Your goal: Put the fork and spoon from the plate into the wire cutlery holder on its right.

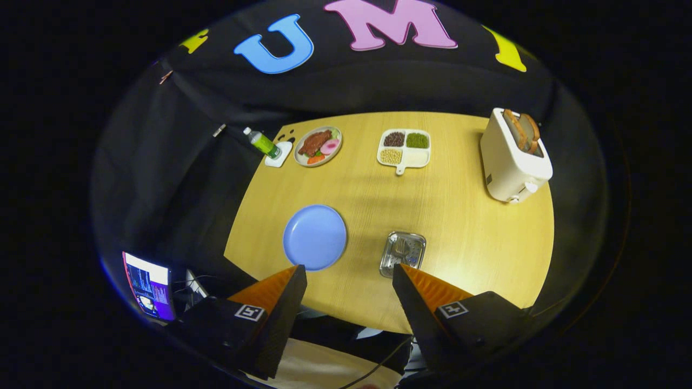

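**Operator:** Where do the task items sit?

**Guide:** You will find the wire cutlery holder (pixel 403 254) on the wooden table (pixel 476 237), just ahead of your right finger, whose tip overlaps the holder's near edge in the view. Cutlery lies inside it; a fork head can be made out, but the pieces are too small to tell apart. The blue plate (pixel 314 236) lies to the holder's left, just ahead of your left finger, and its surface is bare.

**Operator:** State of the gripper?

**Guide:** Your gripper (pixel 348 273) is held above the table's near edge with its jaws spread wide. Nothing is between the fingers; bare tabletop shows in the gap.

**Operator:** What lies beyond?

**Guide:** Along the far side of the table you have, from left to right: a green bottle (pixel 261 142) standing on a small white coaster, a plate of food (pixel 318 146) just beside it, a divided white dish (pixel 404 148) holding beans in three of its compartments, and a white toaster (pixel 511 159) with bread slices in its slots. A lit screen (pixel 150 284) stands off the table, to the left of your left finger.
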`<state>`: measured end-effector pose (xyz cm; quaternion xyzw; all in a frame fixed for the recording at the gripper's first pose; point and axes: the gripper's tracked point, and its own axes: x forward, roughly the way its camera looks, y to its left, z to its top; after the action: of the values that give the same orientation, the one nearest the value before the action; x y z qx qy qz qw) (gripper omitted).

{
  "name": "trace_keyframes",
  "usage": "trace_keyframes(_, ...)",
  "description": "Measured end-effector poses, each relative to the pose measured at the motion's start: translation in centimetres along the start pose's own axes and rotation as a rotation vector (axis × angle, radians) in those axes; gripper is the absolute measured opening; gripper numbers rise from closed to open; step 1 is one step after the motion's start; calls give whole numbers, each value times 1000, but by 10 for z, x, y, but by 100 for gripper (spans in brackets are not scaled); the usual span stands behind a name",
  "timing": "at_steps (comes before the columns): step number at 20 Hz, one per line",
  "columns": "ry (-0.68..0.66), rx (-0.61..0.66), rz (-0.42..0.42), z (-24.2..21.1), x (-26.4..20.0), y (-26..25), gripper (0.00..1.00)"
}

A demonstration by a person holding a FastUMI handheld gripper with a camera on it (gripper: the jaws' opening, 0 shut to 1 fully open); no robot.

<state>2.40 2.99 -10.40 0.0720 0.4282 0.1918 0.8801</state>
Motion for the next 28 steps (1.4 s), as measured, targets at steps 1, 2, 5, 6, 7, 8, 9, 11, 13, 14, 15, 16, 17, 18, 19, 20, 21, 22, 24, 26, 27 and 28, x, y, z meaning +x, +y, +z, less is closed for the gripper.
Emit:
trace_keyframes(1,-61,-8,-16,8,-7,6,100)
trace_keyframes(2,-124,-8,-23,17,-13,14,100)
trace_keyframes(5,-307,10,-49,41,-41,33,99)
trace_keyframes(6,-372,7,-70,49,-50,33,99)
trace_keyframes(7,-441,-4,-99,58,-59,33,99)
trace_keyframes(8,-501,-18,-131,65,-71,31,99)
trace_keyframes(9,-553,-32,-159,71,-83,30,99)
trace_keyframes(11,-628,-54,-200,77,-103,30,99)
trace_keyframes(13,-702,-56,-217,84,-117,29,99)
trace_keyframes(14,-735,-59,-217,86,-124,29,99)
trace_keyframes(15,-766,-69,-220,87,-129,27,99)
trace_keyframes(16,-797,-78,-227,88,-134,21,99)
trace_keyframes(17,-832,-75,-237,90,-139,12,99)
trace_keyframes(18,-846,-77,-234,87,-140,6,99)
trace_keyframes(19,-855,-82,-229,86,-139,1,99)
trace_keyframes(20,-858,-81,-228,85,-139,-7,99)
trace_keyframes(21,-853,-81,-222,84,-139,-13,99)
trace_keyframes(22,-856,-81,-215,84,-139,-17,99)
trace_keyframes(24,-852,-78,-204,81,-137,-25,99)
trace_keyframes(26,-841,-82,-188,74,-131,-30,99)
trace_keyframes(27,-841,-84,-179,72,-130,-33,99)
trace_keyframes(28,-836,-88,-168,69,-128,-35,99)
